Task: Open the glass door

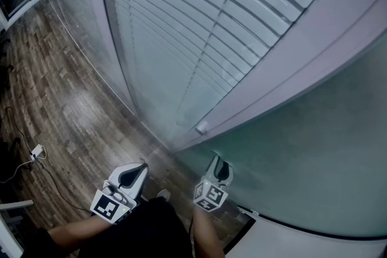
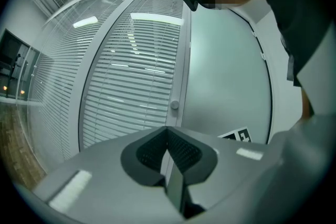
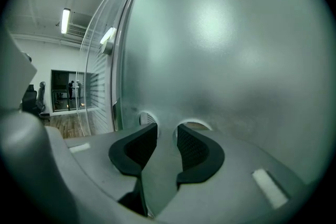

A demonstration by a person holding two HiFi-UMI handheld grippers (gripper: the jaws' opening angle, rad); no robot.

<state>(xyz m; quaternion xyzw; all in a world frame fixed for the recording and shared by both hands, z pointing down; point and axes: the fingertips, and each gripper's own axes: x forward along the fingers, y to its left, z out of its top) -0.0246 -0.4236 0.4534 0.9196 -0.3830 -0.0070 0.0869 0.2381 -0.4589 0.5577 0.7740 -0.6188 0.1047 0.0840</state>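
Glass door [image 1: 314, 148] was a frosted, green-tinted pane with a smooth matte face, taking up the right side of the head view. It sat straight ahead of the right gripper [image 3: 167, 131] and very close. That gripper's jaws stood apart with a narrow gap and nothing clamped between them. Its pads [image 3: 193, 147] were dark with a fine gridded texture, set in a curved light-grey shell. Two small clear round patches showed in the frosting just past the jaw tips. Couldn't tell whether the tips touched the glass.

Left gripper [image 2: 168, 132] had its jaws pressed together and empty, with the same dark gridded pads. It pointed at the pale grey frame post [image 2: 184, 60] at the door's left edge. A small round knob [image 2: 174, 105] sat on that post, well apart from the jaws.

Left of the post was clear glazing with white horizontal slat blinds [image 2: 131, 86] behind it. The slats were thin, evenly spaced and glossy under the strip lights.

The floor [image 1: 54, 93] was dark brown wood-pattern planks with a slight sheen. A thin cable with a white plug [image 1: 36, 152] lay on it at the left, well away from both grippers.
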